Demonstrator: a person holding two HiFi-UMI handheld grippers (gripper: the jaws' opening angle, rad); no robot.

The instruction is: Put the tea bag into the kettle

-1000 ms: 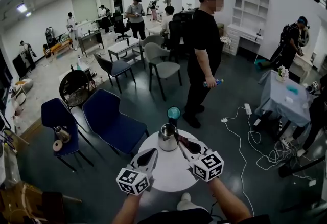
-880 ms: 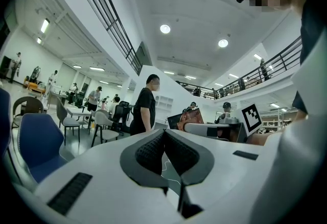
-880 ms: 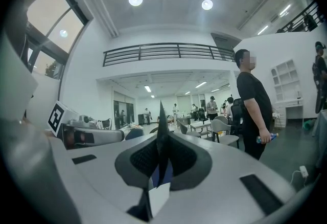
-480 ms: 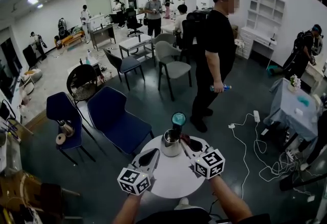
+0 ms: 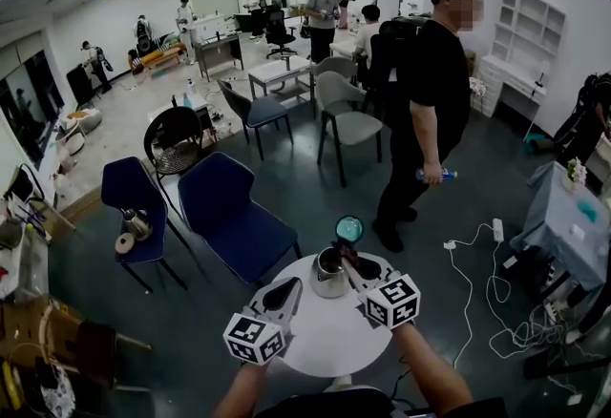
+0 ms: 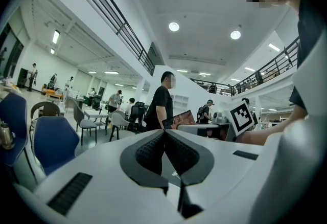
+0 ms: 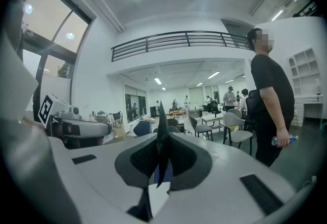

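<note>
While you hold both tools over the round white counter [image 5: 320, 344], two blue padded chairs [image 5: 234, 220] stand beyond its left edge. Your left gripper [image 5: 289, 287] is near the counter's left side. Its ribbed black fingers [image 6: 148, 149] are pressed together at the tips with nothing between them. Just right of it stands the squat, shiny steel kettle [image 5: 329, 278], its mouth uncovered, with a round teal-topped object [image 5: 348, 229] behind it. Your right gripper [image 5: 347, 257] reaches to the kettle's right rim. Its fingers [image 7: 179, 159] pinch the flat, dark reddish-brown tea bag [image 7: 159, 115], which shows edge-on as a thin sheet poking past the tips. You cannot tell whether the bag touches the rim.
</note>
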